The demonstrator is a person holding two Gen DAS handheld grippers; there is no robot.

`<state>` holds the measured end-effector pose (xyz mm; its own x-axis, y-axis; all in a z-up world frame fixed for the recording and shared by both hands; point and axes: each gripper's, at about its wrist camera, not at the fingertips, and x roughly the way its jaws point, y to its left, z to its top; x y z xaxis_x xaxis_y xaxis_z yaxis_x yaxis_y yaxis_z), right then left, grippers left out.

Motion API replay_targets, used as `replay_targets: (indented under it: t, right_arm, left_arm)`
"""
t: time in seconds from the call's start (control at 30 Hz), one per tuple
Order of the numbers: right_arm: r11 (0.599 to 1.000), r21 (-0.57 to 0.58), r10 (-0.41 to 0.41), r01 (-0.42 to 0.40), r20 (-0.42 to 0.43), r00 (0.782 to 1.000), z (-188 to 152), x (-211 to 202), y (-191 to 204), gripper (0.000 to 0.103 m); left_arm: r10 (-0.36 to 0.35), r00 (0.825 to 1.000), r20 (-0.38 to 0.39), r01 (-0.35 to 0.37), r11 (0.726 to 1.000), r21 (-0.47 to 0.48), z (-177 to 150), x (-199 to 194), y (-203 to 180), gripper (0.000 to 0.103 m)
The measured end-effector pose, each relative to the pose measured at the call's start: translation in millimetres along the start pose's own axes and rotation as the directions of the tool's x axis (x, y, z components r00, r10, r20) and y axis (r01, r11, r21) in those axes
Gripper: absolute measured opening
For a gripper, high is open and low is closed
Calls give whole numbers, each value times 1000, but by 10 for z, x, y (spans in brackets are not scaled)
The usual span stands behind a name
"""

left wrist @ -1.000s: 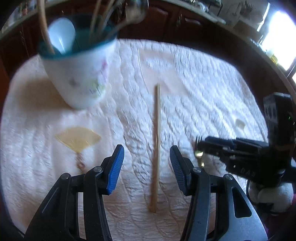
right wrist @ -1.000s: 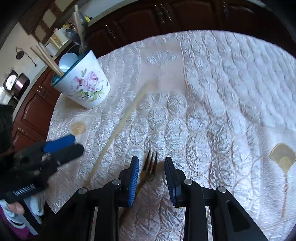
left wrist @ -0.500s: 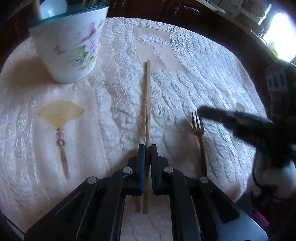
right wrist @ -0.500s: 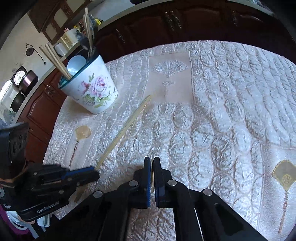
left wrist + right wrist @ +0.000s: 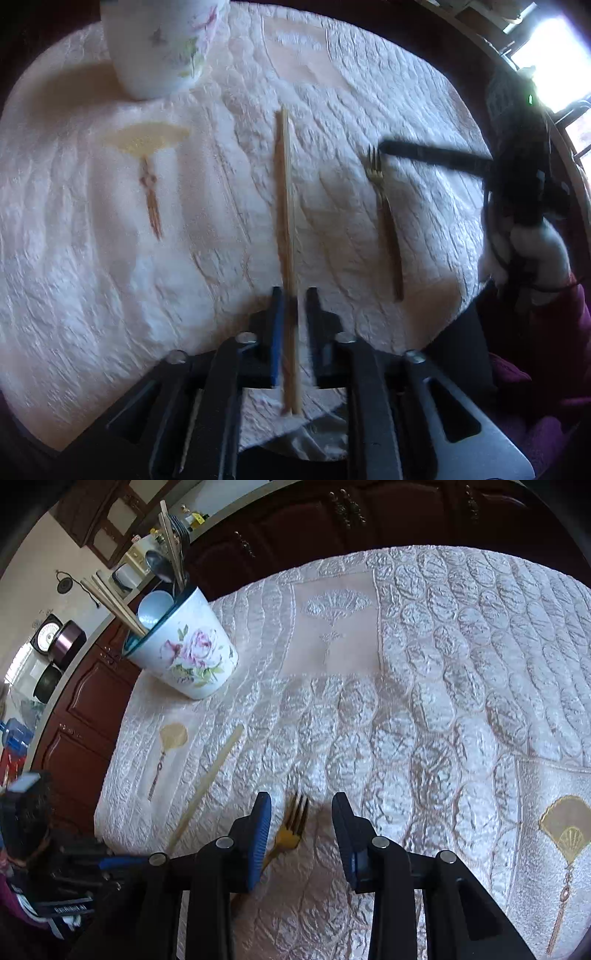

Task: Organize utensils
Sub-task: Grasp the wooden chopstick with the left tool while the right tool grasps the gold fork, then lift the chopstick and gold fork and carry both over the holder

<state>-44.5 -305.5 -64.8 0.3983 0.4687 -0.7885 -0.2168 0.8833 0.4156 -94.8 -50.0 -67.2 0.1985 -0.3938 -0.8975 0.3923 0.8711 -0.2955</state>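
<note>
A pair of wooden chopsticks (image 5: 286, 206) lies on the white quilted tablecloth (image 5: 92, 258) and runs between the jaws of my left gripper (image 5: 293, 295), which stand slightly apart around it. It also shows in the right wrist view (image 5: 207, 786). A gold fork (image 5: 291, 827) lies between the jaws of my right gripper (image 5: 301, 812), which is open around its tines. The fork also shows in the left wrist view (image 5: 384, 218). A floral utensil cup (image 5: 184, 650) holding chopsticks and spoons stands at the far left.
The table edge lies close under both grippers. Dark wooden cabinets (image 5: 332, 513) stand behind the table. Gold fan embroideries (image 5: 569, 834) mark the cloth. A bright window (image 5: 554, 51) is at the right.
My left gripper shut around the chopsticks half a second ago, and its jaws now stand slightly apart. My right gripper shut half a second ago and has opened again over the fork.
</note>
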Motion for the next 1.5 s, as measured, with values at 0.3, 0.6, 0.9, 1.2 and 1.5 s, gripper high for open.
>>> replay_targets:
  t: [0.3, 0.6, 0.9, 1.2, 1.5]
  right_arm:
    - [999, -36, 16, -16, 0, 1000, -60, 37, -2, 32]
    - [995, -94, 23, -25, -17, 1000, -49, 104, 55, 32]
    - [988, -148, 45, -48, -26, 999, 12, 249, 81, 14]
    - [972, -235, 2, 11, 55, 998, 16, 98, 329, 2]
    - [961, -275, 8, 33, 150, 989, 190, -225, 572, 1]
  left_arm:
    - [46, 995, 90, -48, 999, 24, 730, 128, -42, 36]
    - [136, 989, 66, -144, 980, 140, 1163, 545, -266, 35]
    - [194, 980, 34, -197, 962, 190, 1329, 786, -298, 24]
    - [113, 989, 96, -125, 985, 123, 1238, 495, -128, 4]
    - [43, 967, 251, -56, 997, 45, 1026, -339, 62, 4]
